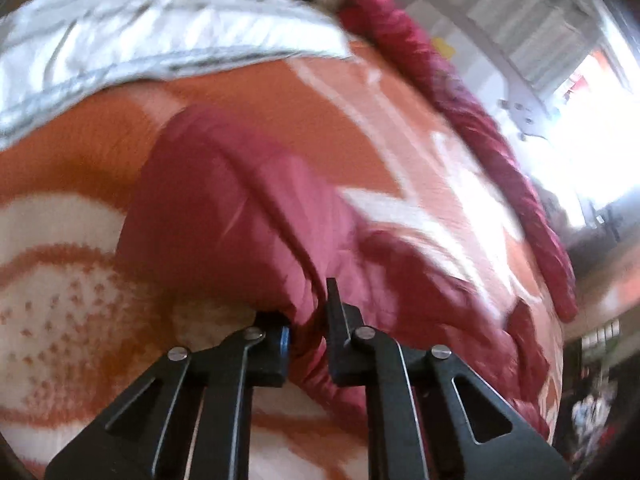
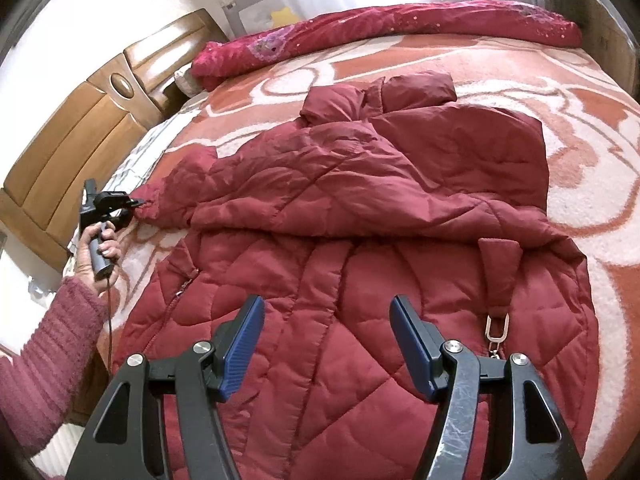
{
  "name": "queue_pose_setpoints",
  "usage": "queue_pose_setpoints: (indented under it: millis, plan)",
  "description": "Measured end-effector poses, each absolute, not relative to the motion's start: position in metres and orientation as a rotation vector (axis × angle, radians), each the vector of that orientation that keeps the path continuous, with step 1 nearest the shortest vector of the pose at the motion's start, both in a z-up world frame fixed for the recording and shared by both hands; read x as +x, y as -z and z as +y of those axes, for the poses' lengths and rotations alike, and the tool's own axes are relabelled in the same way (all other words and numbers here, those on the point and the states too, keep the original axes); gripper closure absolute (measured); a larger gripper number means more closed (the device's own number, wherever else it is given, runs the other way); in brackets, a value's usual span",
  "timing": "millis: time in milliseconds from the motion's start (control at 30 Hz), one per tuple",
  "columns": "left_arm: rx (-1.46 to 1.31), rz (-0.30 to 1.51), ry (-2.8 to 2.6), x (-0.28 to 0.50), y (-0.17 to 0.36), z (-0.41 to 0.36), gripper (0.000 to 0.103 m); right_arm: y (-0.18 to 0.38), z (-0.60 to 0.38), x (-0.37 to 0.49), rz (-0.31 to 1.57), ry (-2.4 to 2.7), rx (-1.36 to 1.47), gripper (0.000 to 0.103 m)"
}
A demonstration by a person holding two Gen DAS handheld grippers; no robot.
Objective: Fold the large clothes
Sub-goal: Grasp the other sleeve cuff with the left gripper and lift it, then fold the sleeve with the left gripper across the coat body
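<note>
Quilted dark-red padded coat (image 2: 360, 216), long and puffy, is lying spread across the bed on an orange-and-white patterned fleece blanket (image 2: 592, 128), filling the middle and lower part of the right wrist view.

In the left wrist view, I am seeing my left gripper (image 1: 308, 336) at the lower centre with its jaws drawn together on a bunched end of the coat (image 1: 224, 208), which looks like a sleeve cuff. The red fabric is trailing away toward the upper middle of the blurred frame, and a pale grey quilted cover (image 1: 160, 40) is crossing the upper left.

In the right wrist view, my right gripper (image 2: 326, 344) is hovering at the bottom centre with its blue-padded fingers (image 2: 242, 350) standing well apart and holding nothing, just above the coat's lower body. At the left edge, my left gripper (image 2: 138, 202) is pinching the sleeve tip. A magenta patterned bedding roll (image 2: 380, 32) is lying along the top, and a wooden headboard (image 2: 92, 128) is sitting at the upper left.

I am judging this coat soft, bulky and springy, with a slick shell that could slide between the pads. A seam, the hem or a cuff should give the surest hold; the metal clip (image 2: 496, 332) at lower right could snag.
</note>
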State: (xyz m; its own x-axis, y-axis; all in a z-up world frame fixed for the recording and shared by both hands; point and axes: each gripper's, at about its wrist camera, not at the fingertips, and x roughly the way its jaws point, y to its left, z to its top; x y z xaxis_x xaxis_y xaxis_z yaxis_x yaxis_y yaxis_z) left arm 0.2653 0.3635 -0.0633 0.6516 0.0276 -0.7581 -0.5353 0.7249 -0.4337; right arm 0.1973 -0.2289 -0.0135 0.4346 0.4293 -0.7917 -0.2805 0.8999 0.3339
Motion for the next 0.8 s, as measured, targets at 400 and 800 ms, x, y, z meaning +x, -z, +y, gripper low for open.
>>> queue_pose_setpoints:
  millis: [400,800]
  plan:
    - [-0.426,0.716,-0.026,0.260,-0.026,0.212,0.096,0.013,-0.238,0.193,1.026,-0.453,0.225,0.036]
    - [-0.267,0.751,0.219,0.262,-0.028,0.082,0.096,0.016,-0.278,0.194,1.016,-0.398,0.336,0.036]
